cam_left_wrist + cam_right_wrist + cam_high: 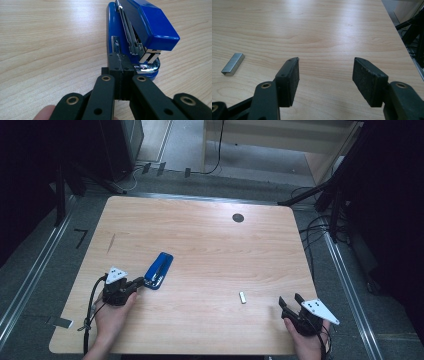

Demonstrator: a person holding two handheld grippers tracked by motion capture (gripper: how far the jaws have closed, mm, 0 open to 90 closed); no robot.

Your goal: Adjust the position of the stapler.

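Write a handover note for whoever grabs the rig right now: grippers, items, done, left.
Left gripper: fingers shut, tips at the near end of the blue stapler; whether they pinch its base edge or just touch it is unclear.
Right gripper: open, holding nothing, resting at the table's near right corner.
Stapler: lies flat left of centre, top arm swung up, magazine rail exposed.
Staple strip: loose on the table, between stapler and right gripper, untouched.
Done: stapler looks opened.
Left, probably: pick up the strip with the right gripper, load it, close the stapler.
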